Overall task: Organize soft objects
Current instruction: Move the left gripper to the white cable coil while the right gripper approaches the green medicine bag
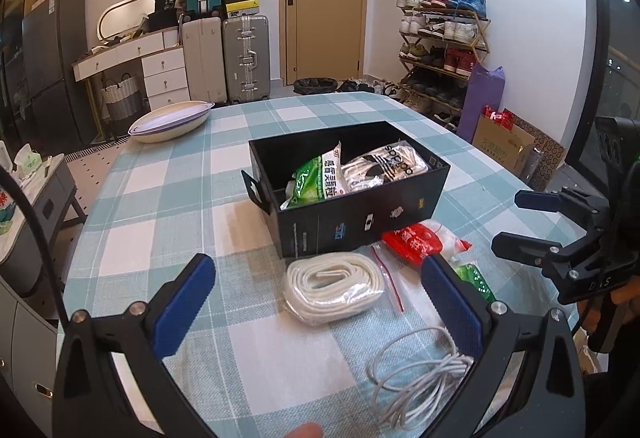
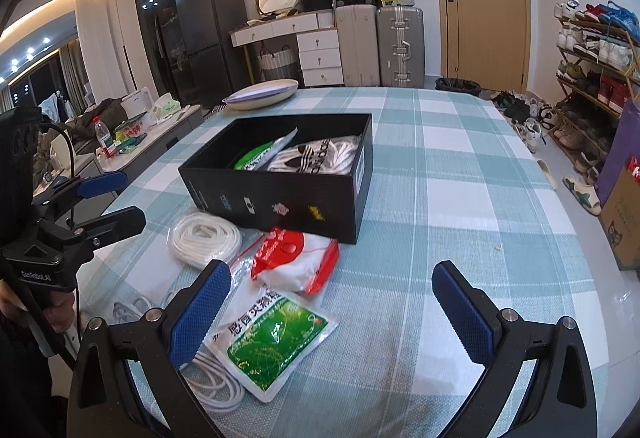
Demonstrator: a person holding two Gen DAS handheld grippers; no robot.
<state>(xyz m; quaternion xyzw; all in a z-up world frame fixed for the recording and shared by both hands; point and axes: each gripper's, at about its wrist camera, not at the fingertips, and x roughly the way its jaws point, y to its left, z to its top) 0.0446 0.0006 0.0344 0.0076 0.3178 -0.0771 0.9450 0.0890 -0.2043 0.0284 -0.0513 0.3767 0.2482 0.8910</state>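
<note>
Open black box [image 1: 360, 213] holds two packets; white rope coil [image 1: 334, 288], red-white pouch [image 2: 296, 262], green packet [image 2: 272, 342] lie just near it.

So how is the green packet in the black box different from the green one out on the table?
The green packet in the black box stands tilted on edge against an Adidas bag. The green packet on the table lies flat, partly over a white cable, outside the black box. Both are green and white with printed text.

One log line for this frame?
left gripper: open, empty | right gripper: open, empty | black cardboard box: two packets inside | white coiled rope: on table
</note>
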